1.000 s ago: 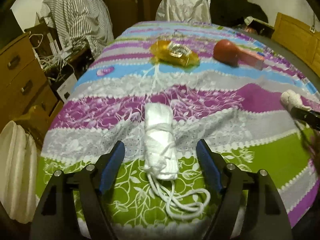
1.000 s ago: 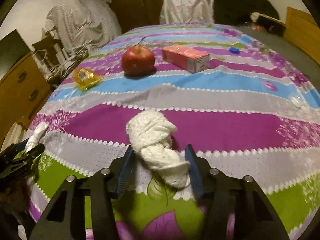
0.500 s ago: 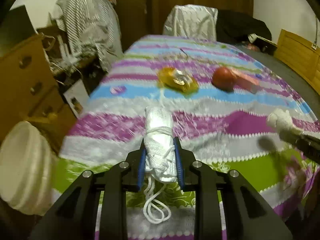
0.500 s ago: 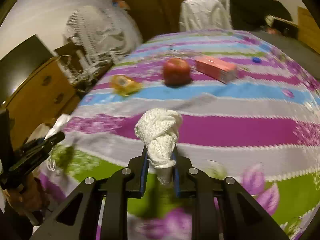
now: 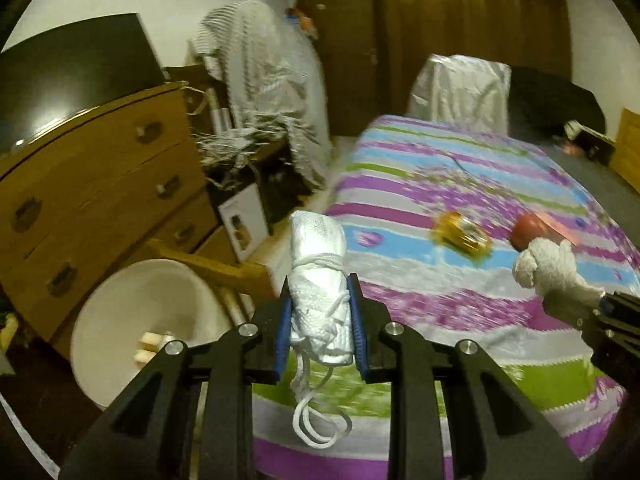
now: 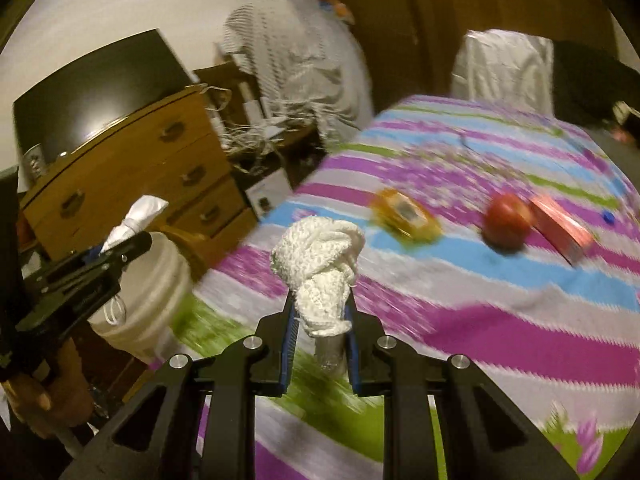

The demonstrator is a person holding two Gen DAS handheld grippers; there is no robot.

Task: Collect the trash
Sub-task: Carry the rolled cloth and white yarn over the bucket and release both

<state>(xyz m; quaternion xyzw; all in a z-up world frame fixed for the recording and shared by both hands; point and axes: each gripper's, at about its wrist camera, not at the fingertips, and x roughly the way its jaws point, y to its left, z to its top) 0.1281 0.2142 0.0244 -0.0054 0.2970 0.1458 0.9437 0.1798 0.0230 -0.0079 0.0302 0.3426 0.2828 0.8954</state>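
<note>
Clamping tight in the left gripper (image 5: 320, 334): white roll tied with cord (image 5: 320, 284). Pinching hard in the right gripper (image 6: 320, 344): knitted wad (image 6: 318, 264). Both hanging clear of the bedspread (image 6: 500, 328), near its left edge by the white bucket (image 5: 136, 320). Still lying mid-spread: yellow wrapper (image 6: 404, 216), apple (image 6: 506, 220), pink box (image 6: 562, 230). Dresser (image 5: 92, 184) crowding the bucket.

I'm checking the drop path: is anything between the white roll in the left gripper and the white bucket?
Nothing visible blocks it. The left gripper holds the white roll beside the bed; the white bucket sits open below-left.
</note>
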